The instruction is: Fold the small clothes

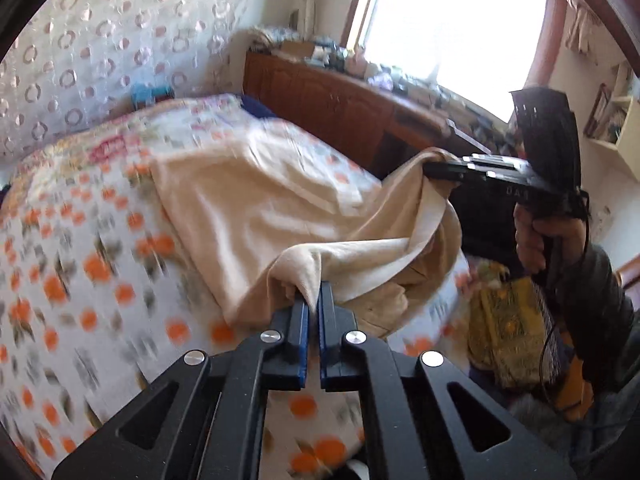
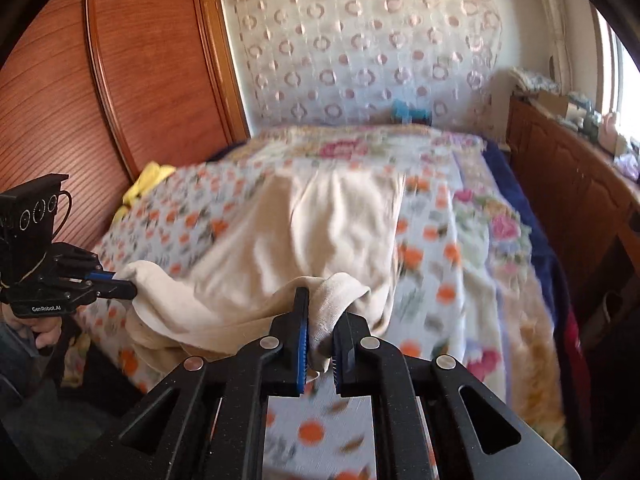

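Nearest my left gripper [image 1: 313,300], the jaws are clenched on a bunched corner of the cream garment [image 1: 248,200], the cloth spilling out over both fingertips. My right gripper [image 2: 322,312] is likewise clamped on the matching corner, a thick wad of fabric pinched between its blue pads [image 2: 303,344]. Between the two tools the near hem sags in a shallow curve just ahead of the tips, lifted clear of the floral bedspread [image 1: 80,280]. Farther ahead of both tools the body of the garment lies draped flat on the bedspread, its far edge toward the patterned headboard cover [image 2: 360,60].

Handling, as judged: the cloth looks soft, light and limp, offering no stiffness of its own; it should follow wherever the corners go and wrinkle readily. Corners or hem ends seem the proper hold; a thin single layer might slip.
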A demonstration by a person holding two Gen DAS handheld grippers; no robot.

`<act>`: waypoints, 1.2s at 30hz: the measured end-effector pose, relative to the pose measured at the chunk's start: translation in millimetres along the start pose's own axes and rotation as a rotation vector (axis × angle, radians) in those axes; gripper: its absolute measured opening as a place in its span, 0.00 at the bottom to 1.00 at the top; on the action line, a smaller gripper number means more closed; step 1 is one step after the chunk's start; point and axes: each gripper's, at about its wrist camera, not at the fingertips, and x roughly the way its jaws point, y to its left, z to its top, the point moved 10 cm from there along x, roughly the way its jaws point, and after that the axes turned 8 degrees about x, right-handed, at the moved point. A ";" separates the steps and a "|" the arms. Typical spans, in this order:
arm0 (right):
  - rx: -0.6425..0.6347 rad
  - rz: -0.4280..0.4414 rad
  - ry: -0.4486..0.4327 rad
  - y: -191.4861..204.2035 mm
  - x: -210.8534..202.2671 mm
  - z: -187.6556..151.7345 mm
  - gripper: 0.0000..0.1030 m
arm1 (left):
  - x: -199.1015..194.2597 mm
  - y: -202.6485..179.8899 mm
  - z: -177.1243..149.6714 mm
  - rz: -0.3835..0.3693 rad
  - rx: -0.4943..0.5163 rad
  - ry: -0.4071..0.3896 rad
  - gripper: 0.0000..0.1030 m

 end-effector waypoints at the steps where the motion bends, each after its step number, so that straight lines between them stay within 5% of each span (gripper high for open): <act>1: -0.006 -0.003 -0.014 -3.0 2.8 14.1 0.09 | 3.1 13.0 17.7 0.009 -0.006 -0.015 0.04; 8: 0.001 -0.054 0.010 -29.8 86.0 98.5 0.09 | 59.0 115.5 90.8 0.105 -0.100 0.002 0.04; 15: 0.032 -0.057 0.085 -43.6 176.0 132.1 0.09 | 91.6 185.4 111.2 0.145 -0.192 0.010 0.05; 20: 0.033 -0.051 0.112 -51.5 204.5 148.4 0.09 | 94.6 199.3 106.9 0.171 -0.174 -0.006 0.05; 23: 0.031 -0.084 0.144 -56.9 219.3 149.0 0.10 | 100.8 200.3 97.9 0.174 -0.157 0.015 0.34; 24: 0.036 -0.098 0.162 -60.8 223.4 146.9 0.14 | 101.2 197.6 95.4 0.164 -0.156 0.018 0.42; 26: 0.026 -0.155 0.156 -69.3 221.7 149.1 0.41 | 105.5 191.8 85.2 0.133 -0.160 0.041 0.43; 29: 0.054 -0.214 0.090 -81.2 197.8 156.0 0.62 | 113.6 185.1 72.5 0.124 -0.165 0.074 0.43; 32: 0.082 -0.246 0.010 -91.7 163.8 162.4 0.64 | 126.3 181.1 62.3 0.114 -0.174 0.111 0.43; 36: 0.072 -0.141 0.043 -78.6 142.6 140.7 0.64 | 143.2 186.5 51.5 0.127 -0.204 0.159 0.43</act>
